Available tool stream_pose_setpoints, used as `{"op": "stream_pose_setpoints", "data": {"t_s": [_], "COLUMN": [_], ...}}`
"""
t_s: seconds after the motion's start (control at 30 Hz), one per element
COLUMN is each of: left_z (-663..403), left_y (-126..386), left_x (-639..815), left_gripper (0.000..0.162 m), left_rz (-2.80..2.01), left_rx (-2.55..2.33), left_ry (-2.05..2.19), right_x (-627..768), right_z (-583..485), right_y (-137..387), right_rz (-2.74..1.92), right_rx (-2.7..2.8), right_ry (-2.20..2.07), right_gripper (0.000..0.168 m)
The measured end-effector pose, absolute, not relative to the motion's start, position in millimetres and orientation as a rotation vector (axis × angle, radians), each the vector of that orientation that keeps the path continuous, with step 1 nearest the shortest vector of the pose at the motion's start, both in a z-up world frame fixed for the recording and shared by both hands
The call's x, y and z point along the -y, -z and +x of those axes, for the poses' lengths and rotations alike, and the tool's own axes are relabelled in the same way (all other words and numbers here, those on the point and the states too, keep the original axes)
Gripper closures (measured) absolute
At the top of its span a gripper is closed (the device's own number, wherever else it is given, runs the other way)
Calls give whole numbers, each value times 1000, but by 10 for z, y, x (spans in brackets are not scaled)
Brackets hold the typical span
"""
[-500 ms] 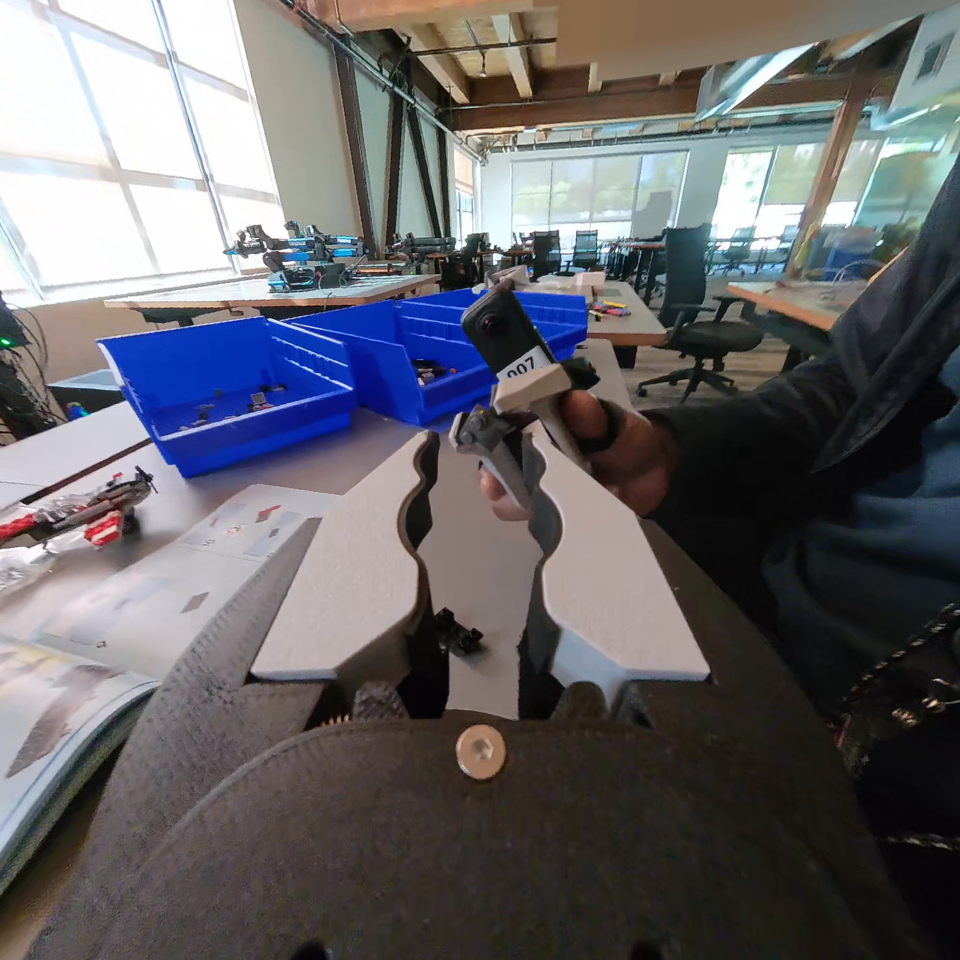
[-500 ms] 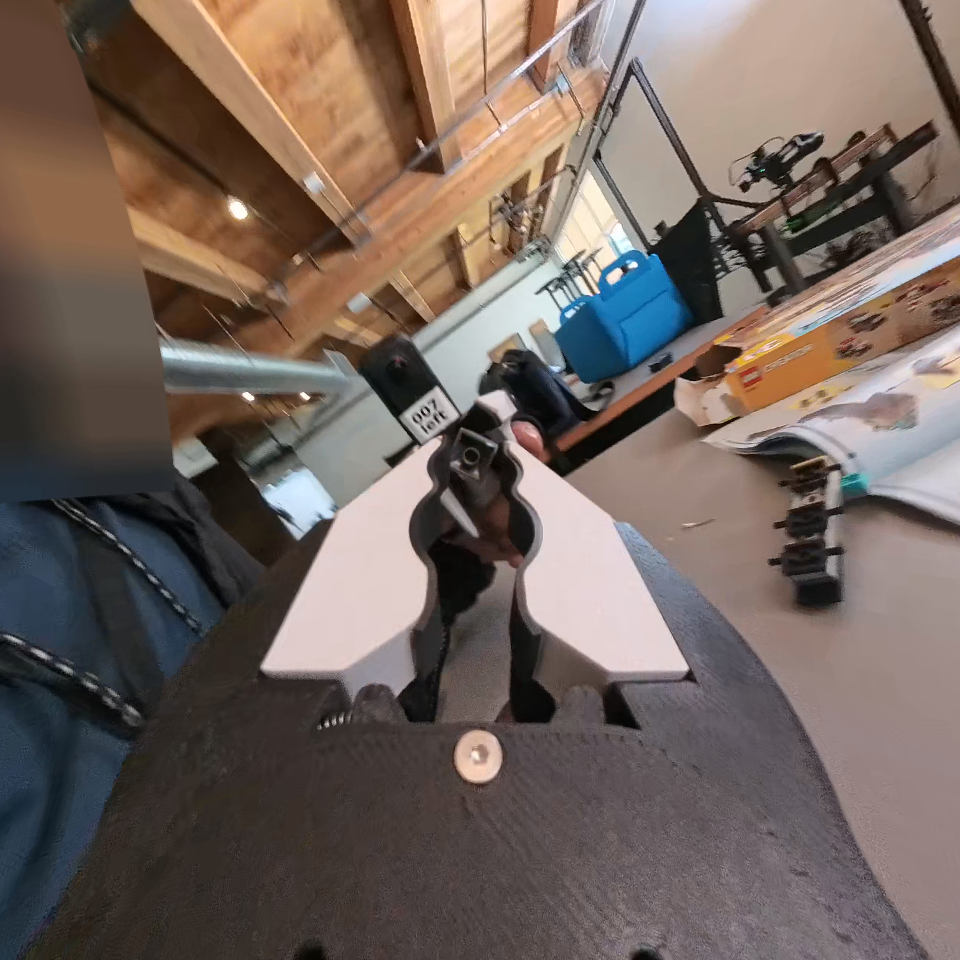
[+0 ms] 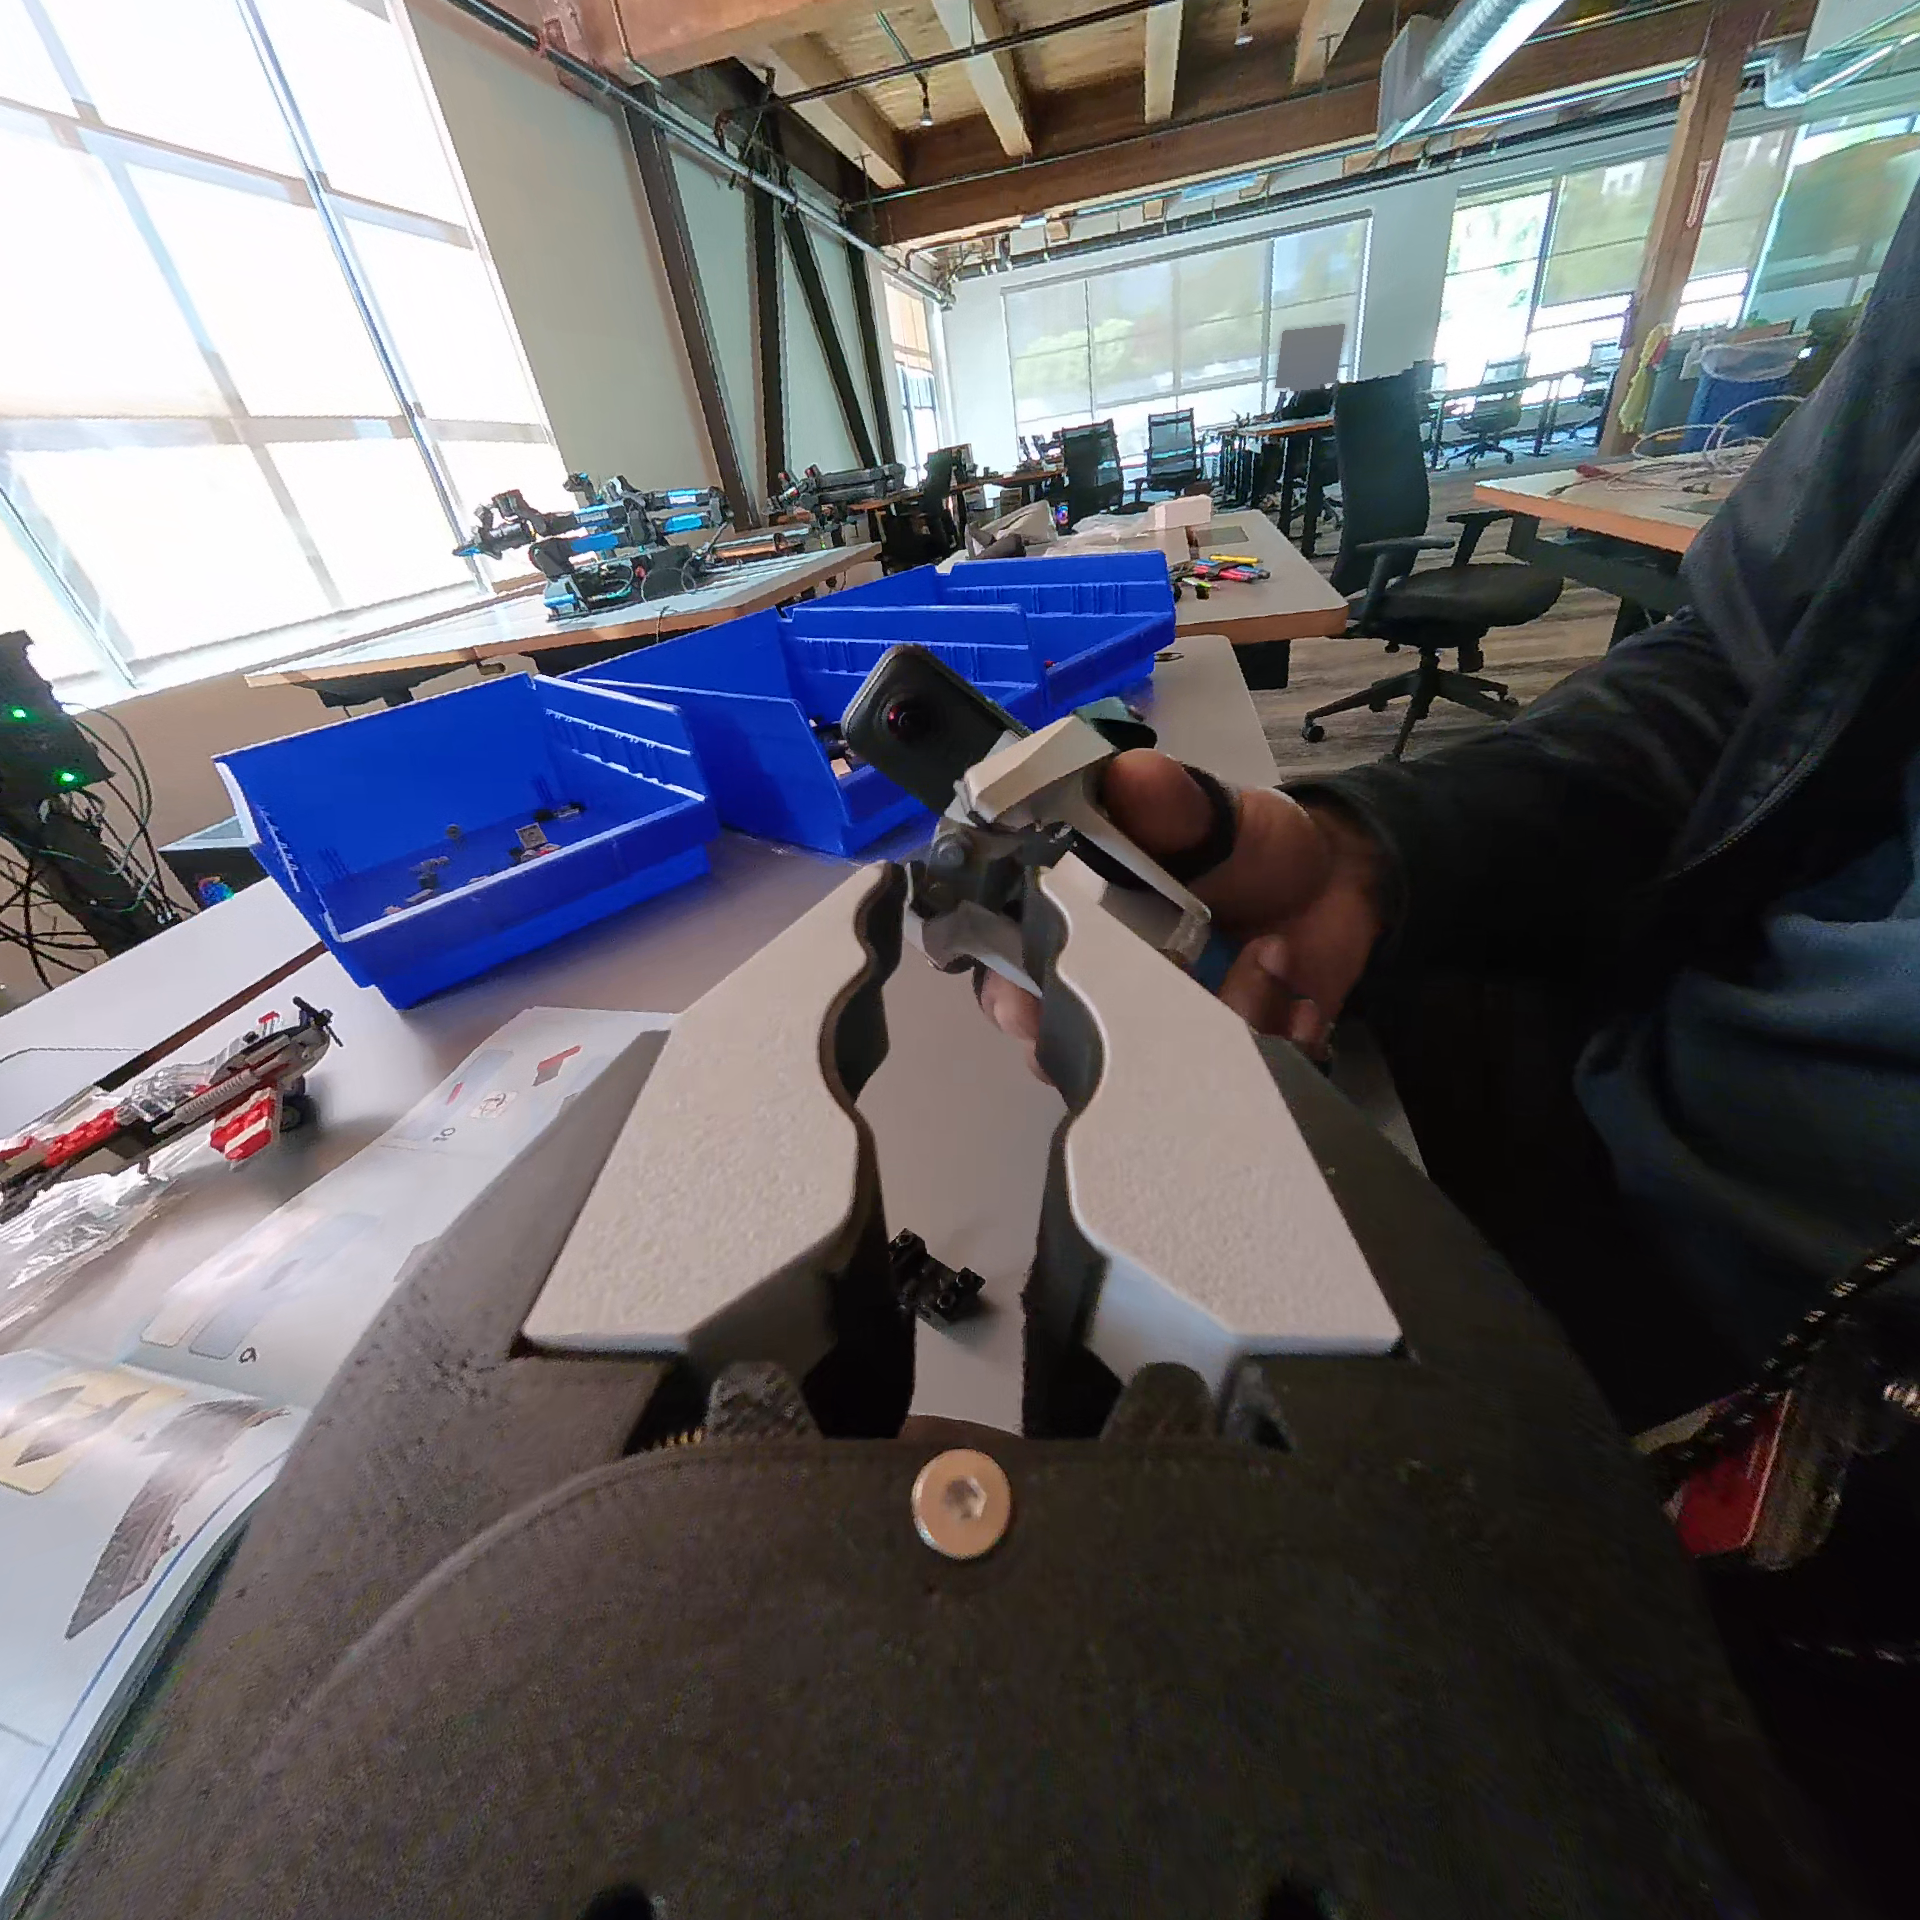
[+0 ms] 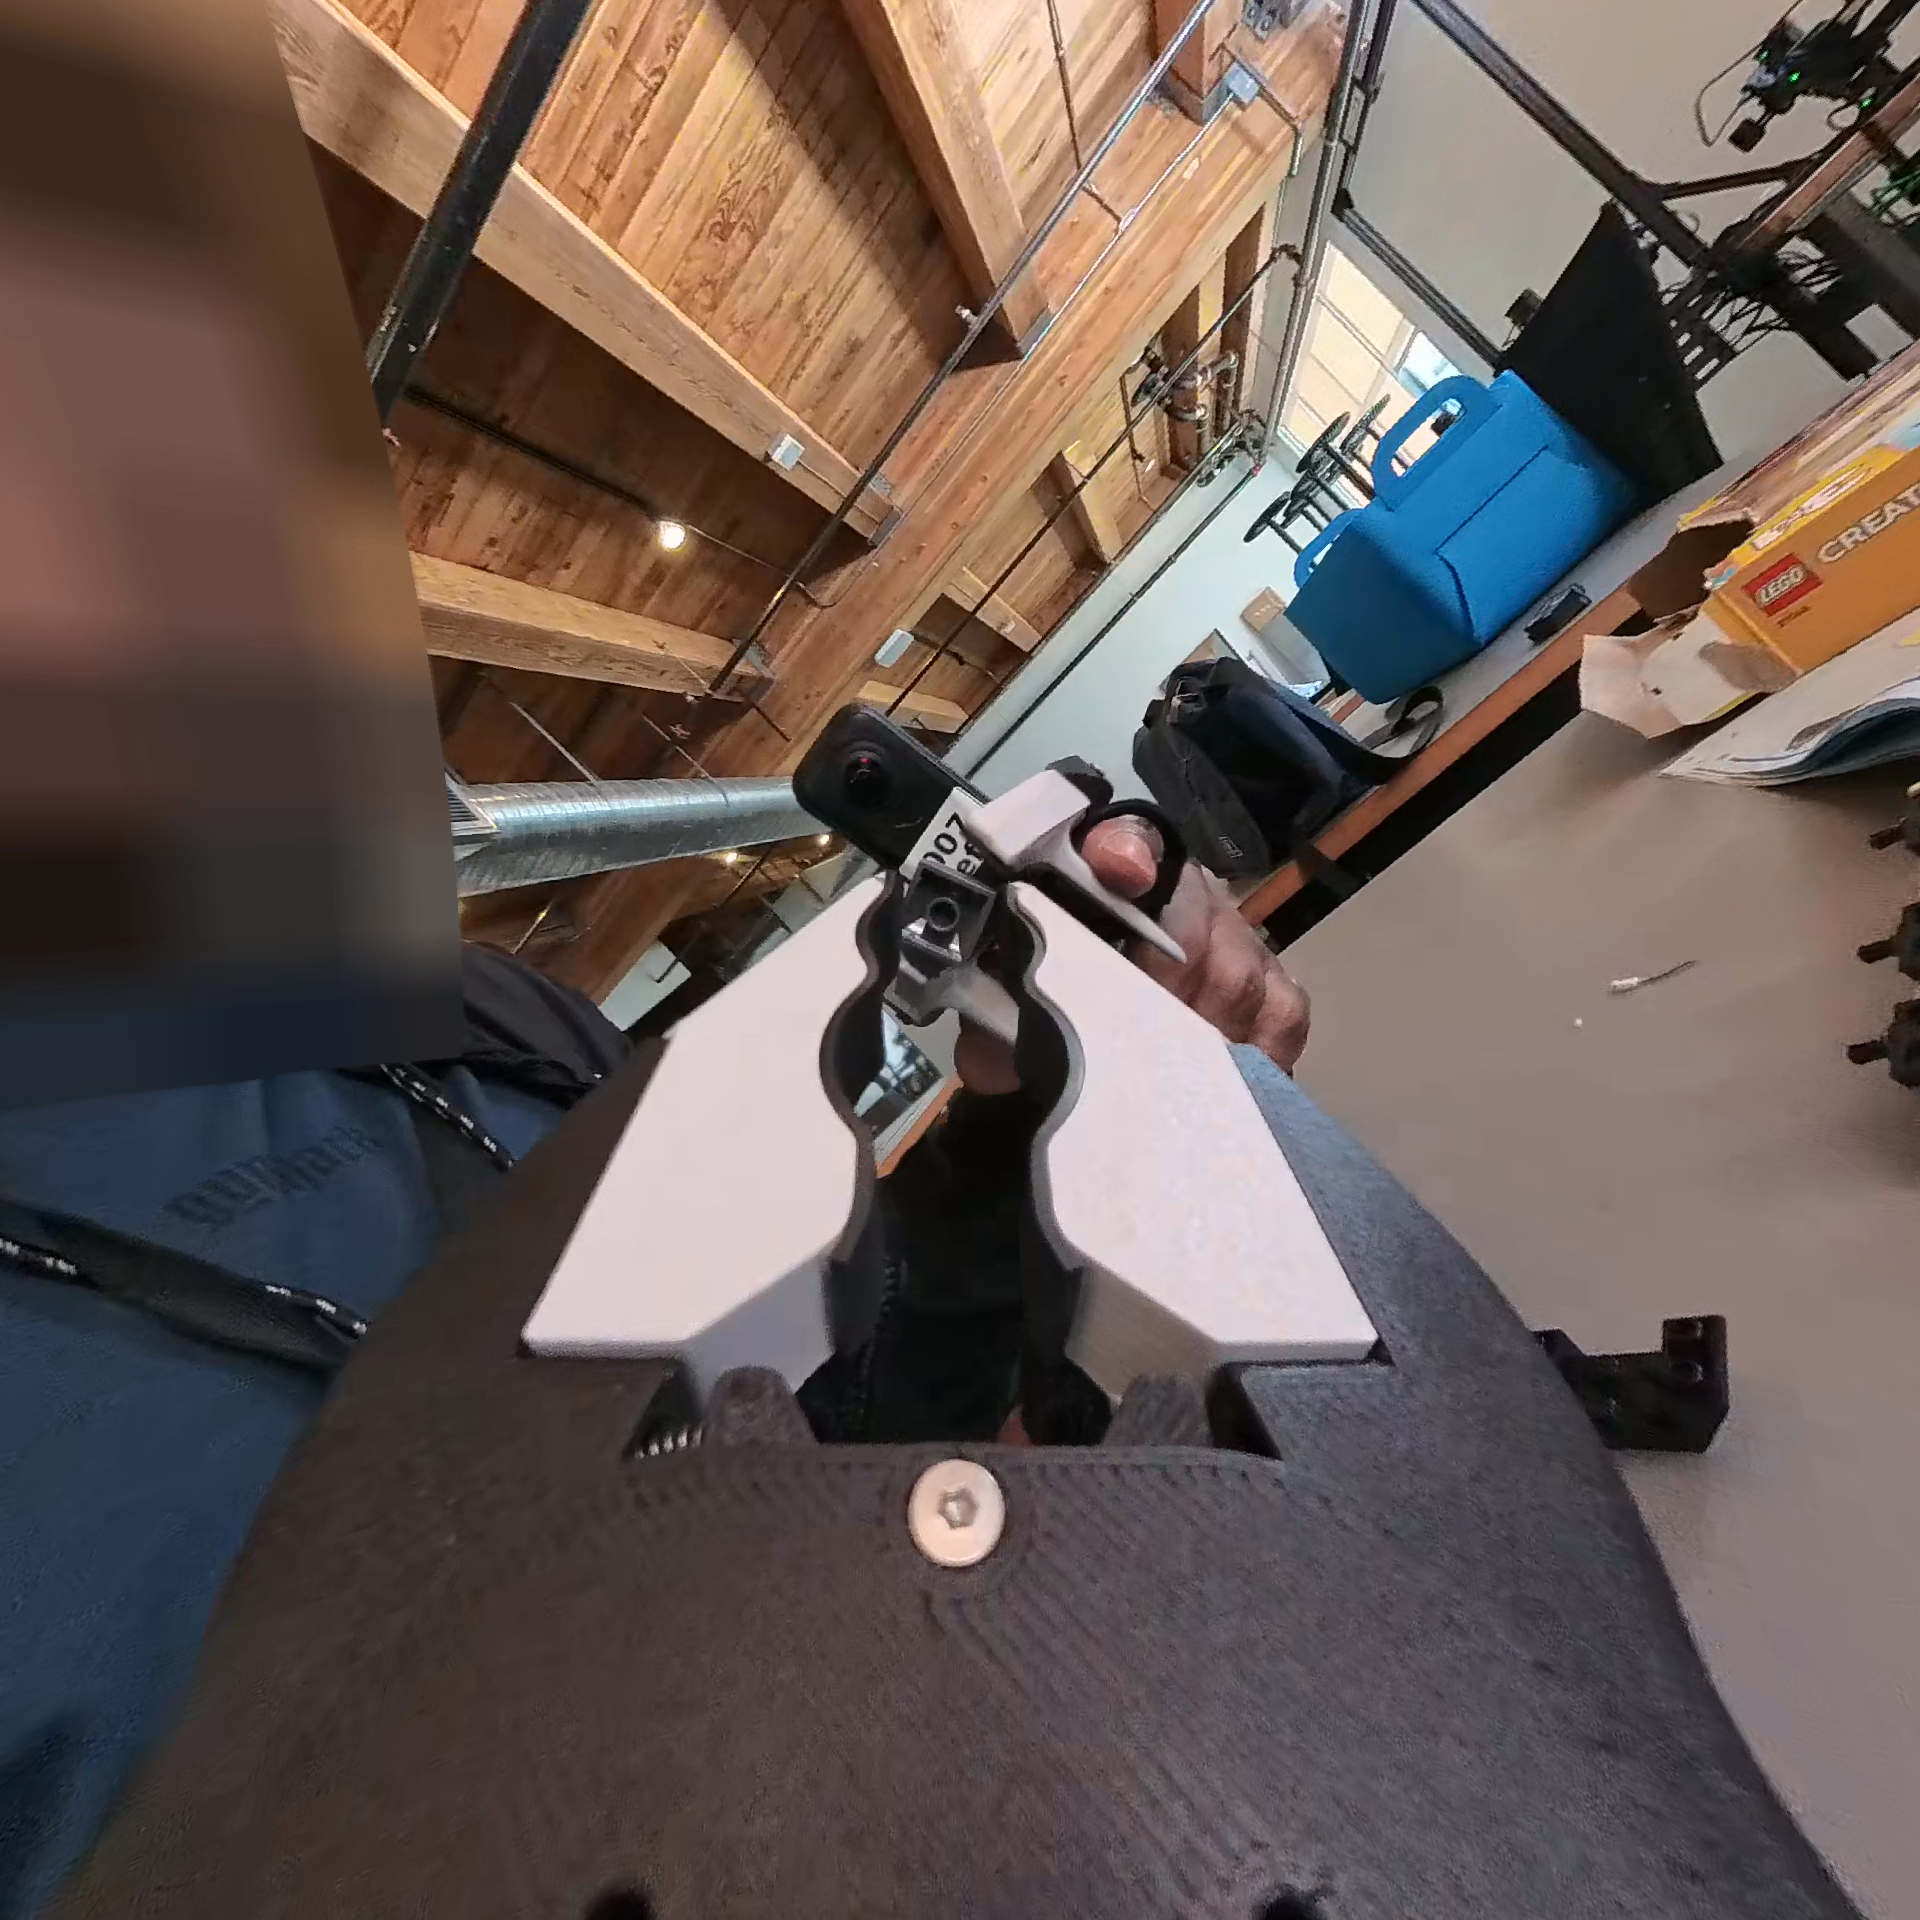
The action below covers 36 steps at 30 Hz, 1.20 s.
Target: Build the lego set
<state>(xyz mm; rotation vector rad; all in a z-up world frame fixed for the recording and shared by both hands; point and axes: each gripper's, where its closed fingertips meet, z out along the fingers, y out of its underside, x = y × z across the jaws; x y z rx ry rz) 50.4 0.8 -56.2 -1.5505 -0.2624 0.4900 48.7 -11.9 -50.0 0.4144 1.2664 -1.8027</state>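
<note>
Left wrist view first: how far along, judging from the table (image 3: 156, 987)?

— Partway, at a guess. Can see a red-and-white plane (image 3: 187, 1091) lying near the open booklet (image 3: 260, 1299), largely built by the look of it, though possibly short of parts. No telling the number of pages to go.

— And loose parts?

— Plenty. Can make out small bits in the nearest blue bin (image 3: 468, 831) and one small black piece (image 3: 935, 1288) on the table, just below the left gripper (image 3: 966, 894). Over in the right wrist view, can pick out a black bracket (image 4: 1652, 1392) beside the tool and some dark studded pieces (image 4: 1901, 956) at the right edge. Also a yellow box (image 4: 1818, 582), torn open, at the far end.

— Whereabouts of the piece in hand?

— Up in the air, clear of the table, between the two tools held nose to nose. Right gripper (image 4: 945, 914): jaws narrow, pinching a small grey piece (image 4: 940, 930) at the tips, stud towards the camera. Left: jaws at a moderate gap with that grey piece sitting at the tips. Can't tell whether clamped on it or merely alongside.

— Left to do?

— Probably finishing this mid-air hand-over or join, then fixing the grey piece to the plane, then working through the loose parts. Nowhere near done with the bin, at a guess.
</note>
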Motion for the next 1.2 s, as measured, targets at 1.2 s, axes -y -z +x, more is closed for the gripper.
{"op": "stream_pose_setpoints", "data": {"t_s": [1.2], "left_z": [152], "left_y": [1443], "left_x": [344], "left_gripper": [145], "left_rz": [-1788], "left_rx": [921], "left_ry": [-131], "right_x": [44], "right_z": [136], "right_y": [1797], "right_rz": [350], "right_rx": [-2981], "right_ry": [1434], "right_gripper": [112]}}
